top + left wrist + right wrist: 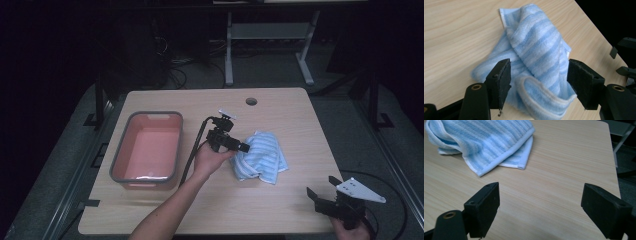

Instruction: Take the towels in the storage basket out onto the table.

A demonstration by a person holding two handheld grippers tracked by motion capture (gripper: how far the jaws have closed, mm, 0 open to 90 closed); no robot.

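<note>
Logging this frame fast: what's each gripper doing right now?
Left gripper: open, jaws either side of the blue striped towel, not closed on it.
Right gripper: open, holding nothing, over bare table near the front right corner.

dim lab: bare desk [300, 210], floor cables [175, 65].

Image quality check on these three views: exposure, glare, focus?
High view: dim, room beyond the table nearly black, small glare on the pink tub floor. Left gripper view: bright, towel sharp, upper right corner black. Right gripper view: evenly lit, jaws slightly soft.
</note>
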